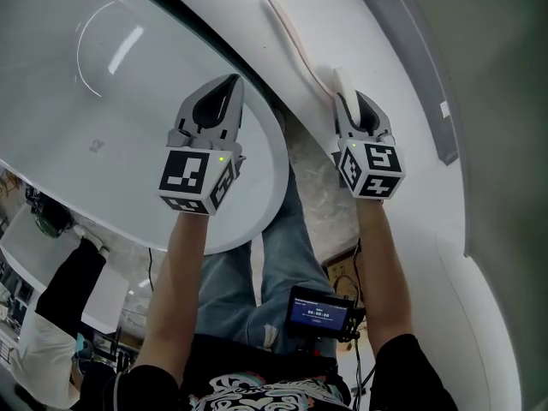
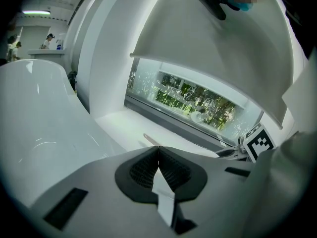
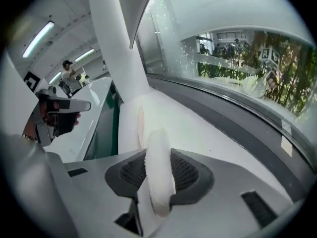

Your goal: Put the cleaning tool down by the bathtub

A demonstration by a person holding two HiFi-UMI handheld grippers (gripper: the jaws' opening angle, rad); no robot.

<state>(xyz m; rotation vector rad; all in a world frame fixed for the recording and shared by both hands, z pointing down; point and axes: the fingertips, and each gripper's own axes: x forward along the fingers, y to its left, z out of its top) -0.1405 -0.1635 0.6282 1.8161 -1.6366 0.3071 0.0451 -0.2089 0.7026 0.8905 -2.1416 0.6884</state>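
Set-down step in hand: right gripper [image 1: 357, 103], fingers [image 3: 188, 171] clamped on the cleaning tool [image 1: 298, 48] over the ledge [image 1: 385, 24] right of the bathtub [image 1: 77, 118], must lower and release; left gripper [image 1: 223, 88] closed, empty.

The head view looks steeply down from above the person's forearms. The left gripper [image 1: 227, 84] and right gripper [image 1: 353, 103] sit near mid-frame, with the bathtub [image 1: 111, 101] at the upper left and the white ledge [image 1: 385, 32] at the upper right. The left gripper view sits close behind its own jaws and faces across that ledge toward a long window [image 2: 193, 100], with the right gripper at its right edge. The right gripper view rides just as near its jaws and faces along the same ledge, with the window to its right and the left gripper at its left edge. The cleaning tool [image 1: 295, 45] appears in both the head view and the right gripper view.
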